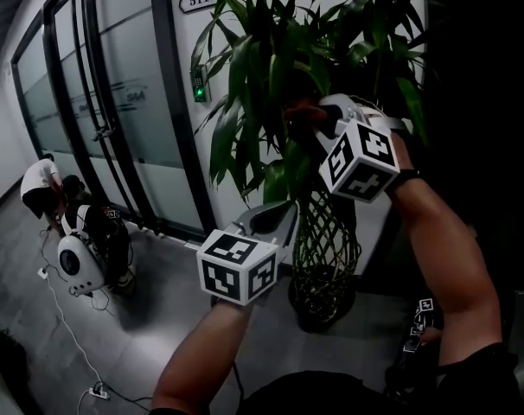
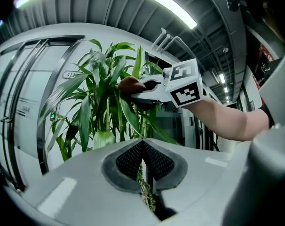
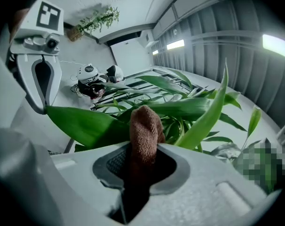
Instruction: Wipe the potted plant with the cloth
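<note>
Right gripper: the right gripper (image 3: 142, 149) has its fingers clamped on a brown towelling cloth (image 3: 143, 126), held up among the upper leaves.
Cloth: a rounded fold pokes out past the right fingertips and lies against a broad leaf just beyond them. The rest runs down into the dark gap between the fingers and is lost there.
Plant: the tall potted plant with long green strap leaves (image 1: 271, 50) stands straight ahead of both pairs of fingers. In the head view its top is cut off by the frame.
Leaf being touched: in the head view the spot of contact is buried in foliage and shadow, and only the right gripper's own view shows it plainly.
Left gripper: the left gripper (image 2: 142, 147) is lower, beneath the right fingers, with its fingers together and nothing between them.
Stem: the woven lattice stem (image 1: 327, 240) shows as a thin strip through the slit below the left fingertips.
Pot: the dark pot (image 1: 318, 305) is well below both pairs of fingers, dim and hard to make out.
Background: left of the left fingers are glass doors (image 1: 115, 102), with a crouching person (image 1: 41, 188) and a round white machine (image 1: 72, 262) on the floor.
</note>
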Available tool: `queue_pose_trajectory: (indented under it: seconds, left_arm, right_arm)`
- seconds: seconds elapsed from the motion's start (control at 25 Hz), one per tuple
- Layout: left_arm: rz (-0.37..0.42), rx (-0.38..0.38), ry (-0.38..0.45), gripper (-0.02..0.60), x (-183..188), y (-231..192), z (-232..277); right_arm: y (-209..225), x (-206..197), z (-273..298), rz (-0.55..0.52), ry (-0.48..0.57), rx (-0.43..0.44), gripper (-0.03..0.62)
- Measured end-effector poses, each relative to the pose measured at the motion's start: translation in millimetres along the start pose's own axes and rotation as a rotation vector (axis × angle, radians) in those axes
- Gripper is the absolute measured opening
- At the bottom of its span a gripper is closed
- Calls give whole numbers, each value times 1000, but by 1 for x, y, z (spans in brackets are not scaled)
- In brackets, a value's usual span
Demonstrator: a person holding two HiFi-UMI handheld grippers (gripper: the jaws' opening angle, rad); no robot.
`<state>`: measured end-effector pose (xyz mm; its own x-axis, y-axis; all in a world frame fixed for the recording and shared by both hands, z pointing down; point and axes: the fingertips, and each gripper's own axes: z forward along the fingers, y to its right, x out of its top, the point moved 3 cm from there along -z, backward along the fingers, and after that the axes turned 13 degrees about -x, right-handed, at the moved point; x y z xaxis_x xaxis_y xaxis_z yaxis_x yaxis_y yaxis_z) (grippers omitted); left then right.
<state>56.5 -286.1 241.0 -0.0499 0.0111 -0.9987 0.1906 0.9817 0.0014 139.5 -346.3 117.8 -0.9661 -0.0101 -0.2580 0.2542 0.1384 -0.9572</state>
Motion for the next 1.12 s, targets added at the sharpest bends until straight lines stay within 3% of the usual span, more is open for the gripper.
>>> queue_pose_trajectory:
  seconds: [0.76, 1.12]
  left_arm:
    - [-18, -20, -10, 17, -5, 4, 9]
    - [-20, -25, 1, 17, -7, 4, 10]
  right_arm:
    - [-75, 6, -33, -149, 57, 167, 71]
    - [-99, 16, -65, -156, 108, 281, 71]
